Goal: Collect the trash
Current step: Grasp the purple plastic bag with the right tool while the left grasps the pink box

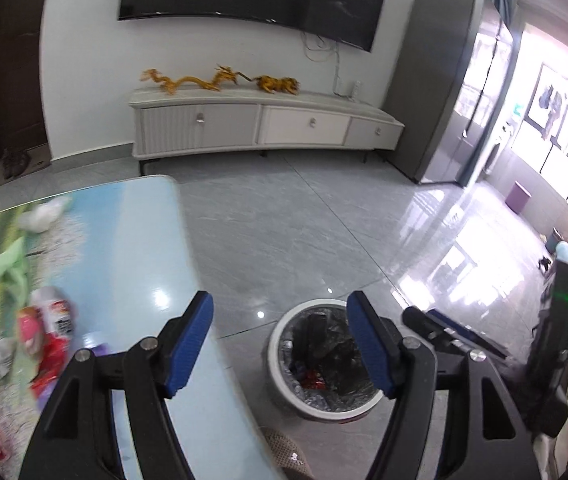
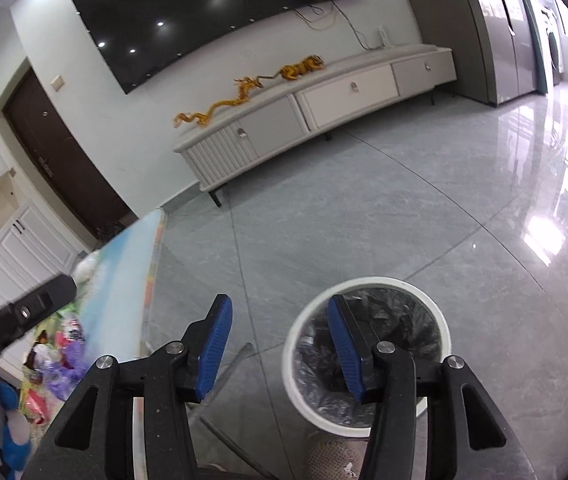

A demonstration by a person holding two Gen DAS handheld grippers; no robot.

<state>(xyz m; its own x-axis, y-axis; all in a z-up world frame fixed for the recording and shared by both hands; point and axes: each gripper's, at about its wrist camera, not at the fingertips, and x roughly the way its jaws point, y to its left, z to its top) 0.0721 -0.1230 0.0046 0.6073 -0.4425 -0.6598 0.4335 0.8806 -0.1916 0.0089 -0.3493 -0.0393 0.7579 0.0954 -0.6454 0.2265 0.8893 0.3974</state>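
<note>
Trash [image 1: 49, 320] lies scattered on the table [image 1: 151, 248] at the left of the left wrist view: crumpled red and pink wrappers, a white bottle with a red label too blurred to read, green and white paper. A white bin [image 1: 284, 384] lined with a black bag [image 1: 324, 344] stands on the grey tiled floor just beside the table's edge; a few red scraps [image 1: 314, 380] lie at its bottom. The left gripper [image 1: 279, 354] hangs tilted downward over the table edge and bin, jaws apart with nothing between the blue pads. The right gripper [image 2: 279, 350] points down at the bin too, jaws likewise parted and empty.
</note>
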